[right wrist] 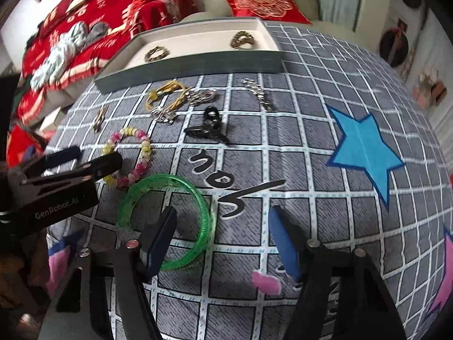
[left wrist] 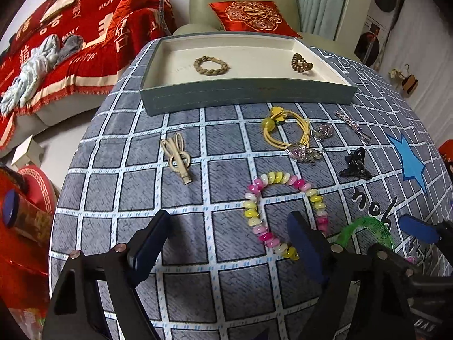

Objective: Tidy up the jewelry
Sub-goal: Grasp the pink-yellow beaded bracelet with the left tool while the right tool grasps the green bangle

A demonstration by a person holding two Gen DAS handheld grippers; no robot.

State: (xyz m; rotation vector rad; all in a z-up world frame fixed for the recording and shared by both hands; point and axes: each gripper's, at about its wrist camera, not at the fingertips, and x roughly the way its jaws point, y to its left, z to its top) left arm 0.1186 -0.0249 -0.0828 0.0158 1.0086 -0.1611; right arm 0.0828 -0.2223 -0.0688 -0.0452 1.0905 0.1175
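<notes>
Right now both grippers hang low over a grey checked cloth (left wrist: 181,187) strewn w/ jewelry. Left gripper (left wrist: 226,243) has its jaws spread wide, nothing pinched; its right finger (left wrist: 304,243) sits over the near end of the pink-and-yellow bead bracelet (left wrist: 254,212), whether touching can't tell. Right gripper (right wrist: 223,240) is also open, not clamping anything; its left finger (right wrist: 160,240) stands inside the ring of the green bangle (right wrist: 203,212), right finger outside it, so the bangle's right side lies between the jaws w/ no pad pressing on it.

Beyond them on the cloth: beige hair clip (left wrist: 177,155) off to the left, yellow cord bracelet (left wrist: 283,130), silver charm pieces (left wrist: 307,153) just beside it, a thin sparkly hair pin (left wrist: 352,126), black claw clip (left wrist: 355,164).

At the far edge sits a grey-blue tray (left wrist: 246,93) w/ cream lining, holding a braided olive bracelet (left wrist: 211,65) at left & a brown coil hair tie (left wrist: 301,62) at right, well apart.
</notes>
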